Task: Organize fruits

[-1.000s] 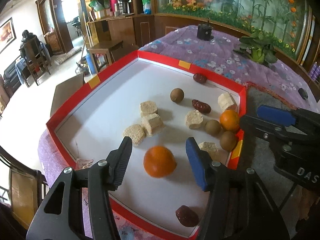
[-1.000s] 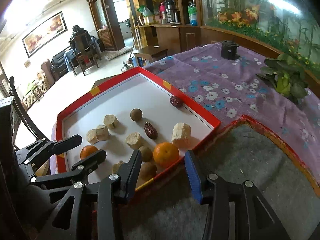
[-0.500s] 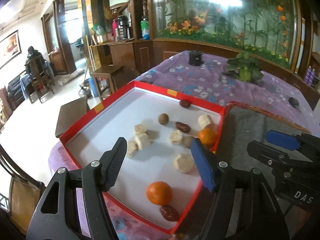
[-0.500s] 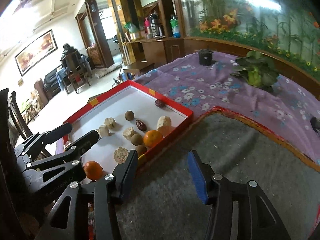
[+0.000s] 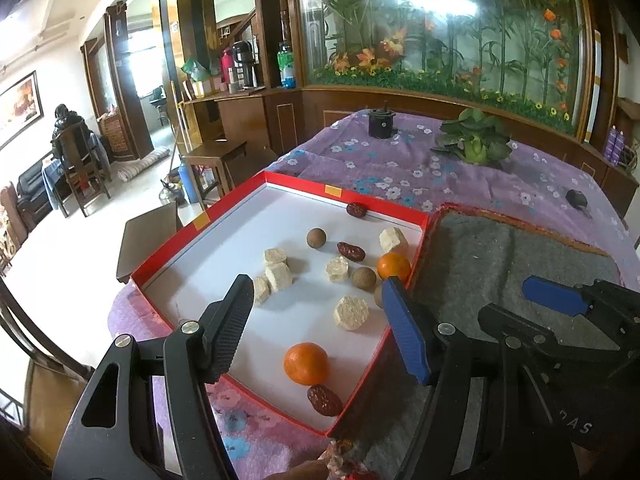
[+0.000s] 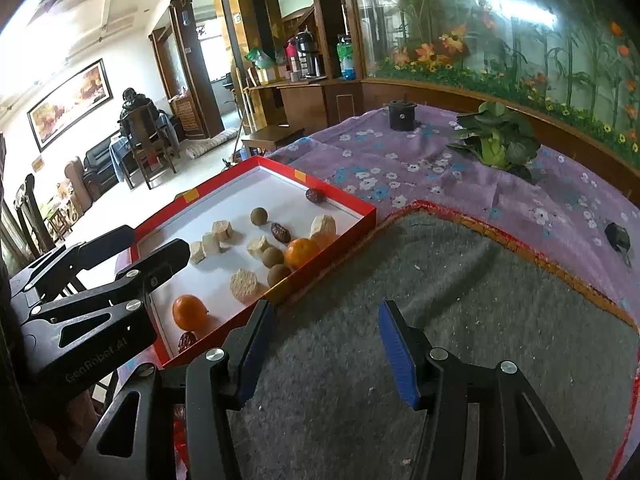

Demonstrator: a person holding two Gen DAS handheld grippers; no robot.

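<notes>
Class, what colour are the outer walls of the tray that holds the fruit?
Red, with a white floor; the tray shows best in the left wrist view.

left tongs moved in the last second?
Yes. The left tongs pulled up and back from the red tray; the near orange, formerly between their tips, now lies below them.

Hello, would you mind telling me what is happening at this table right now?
A person holds two handheld grippers above a table to sort fruit. The left gripper hangs open over the red-rimmed tray, which holds two oranges, the nearer orange being closest, plus dates, brown round fruits and pale chunks. The right gripper is open above the grey felt mat. Neither holds anything; nothing lies on the mat yet.
</notes>
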